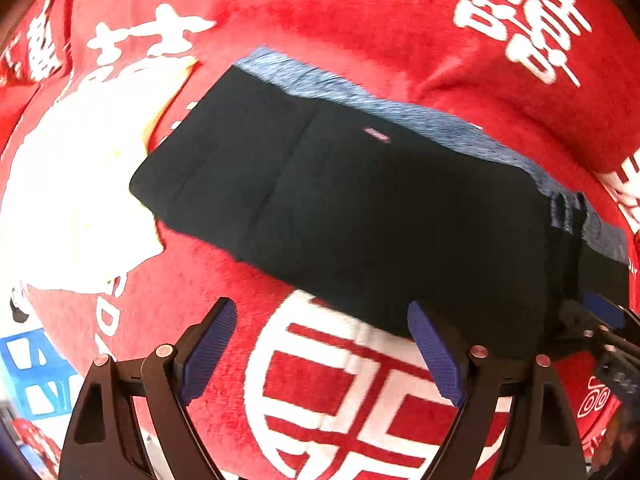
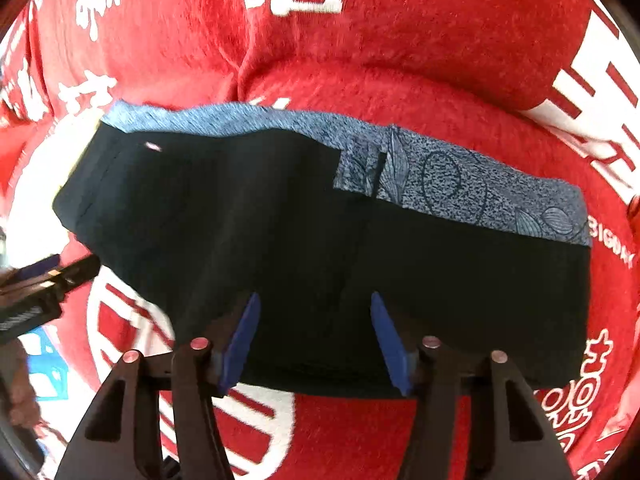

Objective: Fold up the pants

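One pair of black pants (image 1: pixel 360 208), folded into a flat rectangle, lies on one red blanket (image 1: pixel 340 20) printed with white characters. One blue-grey patterned waistband (image 2: pixel 460 176) runs along the far edge of the pants. Two grippers are in view. The left gripper (image 1: pixel 322 352) hangs over the blanket just beside the near edge of the pants, jaws wide apart and holding nothing. The right gripper (image 2: pixel 316 344) hangs over the near edge of the pants, jaws apart, its pads not pressing the cloth.

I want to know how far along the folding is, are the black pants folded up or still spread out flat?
Folded. The black pants lie as a compact, layered rectangle on the red blanket, with the blue patterned waistband along one edge and no legs spread out.
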